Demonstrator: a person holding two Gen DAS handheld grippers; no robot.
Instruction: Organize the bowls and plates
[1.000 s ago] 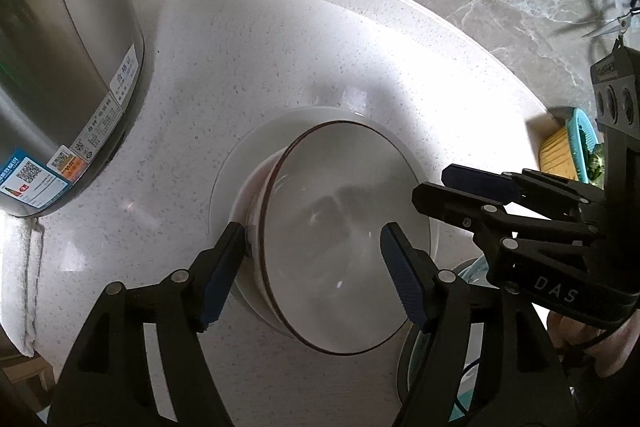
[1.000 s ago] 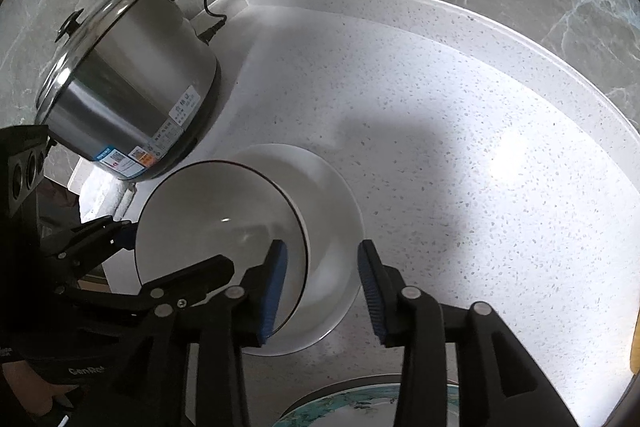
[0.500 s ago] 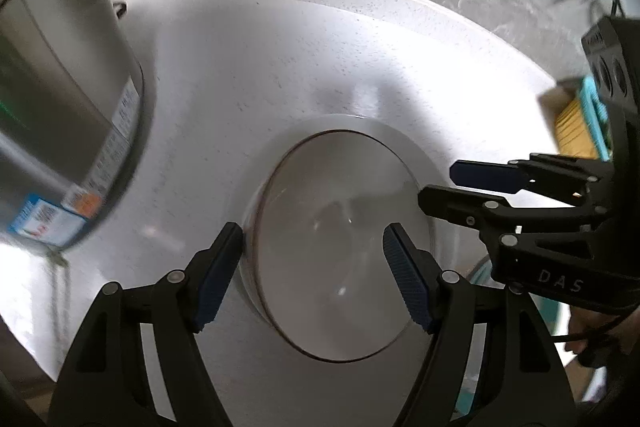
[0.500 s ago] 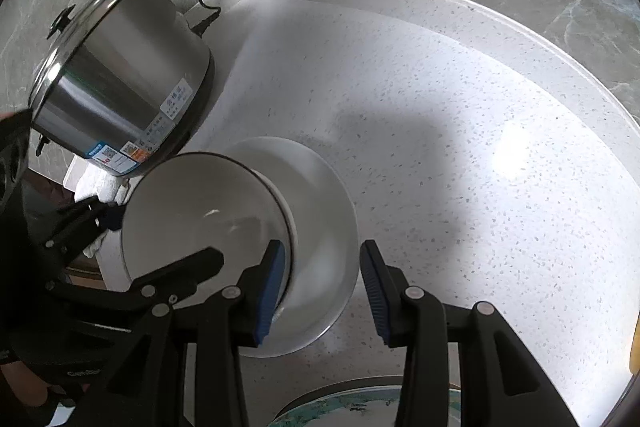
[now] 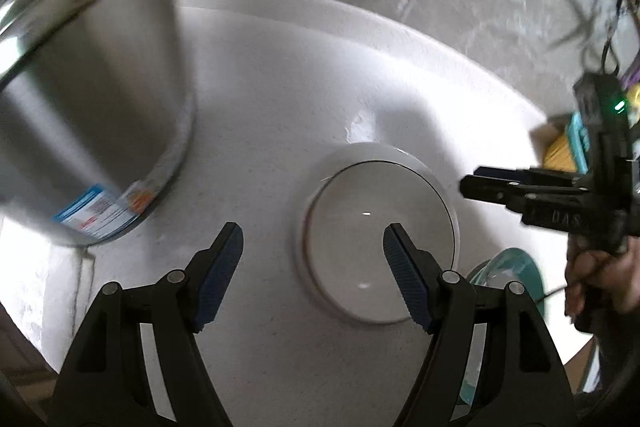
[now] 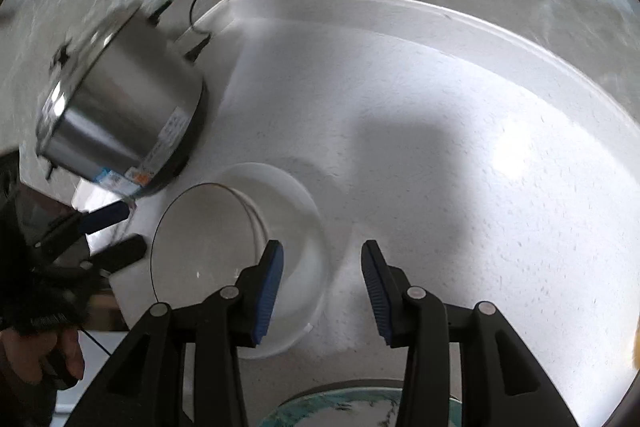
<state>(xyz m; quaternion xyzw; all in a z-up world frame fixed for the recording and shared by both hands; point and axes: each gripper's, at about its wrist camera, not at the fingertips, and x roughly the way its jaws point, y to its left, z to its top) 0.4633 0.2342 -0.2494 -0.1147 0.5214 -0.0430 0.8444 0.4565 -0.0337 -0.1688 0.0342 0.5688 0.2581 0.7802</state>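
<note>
Now the white ceramic bowl with a thin dark rim (image 5: 380,239) sits on a white round plate (image 6: 296,211) on the speckled white table (image 6: 460,167), near the stainless steel pot (image 6: 120,123). Both the left gripper (image 5: 312,267) and right gripper (image 6: 322,287) hang above, jaws apart and empty.

White speckled counter (image 6: 460,155) bears steel pot (image 6: 120,115), white plate (image 6: 296,211).
</note>
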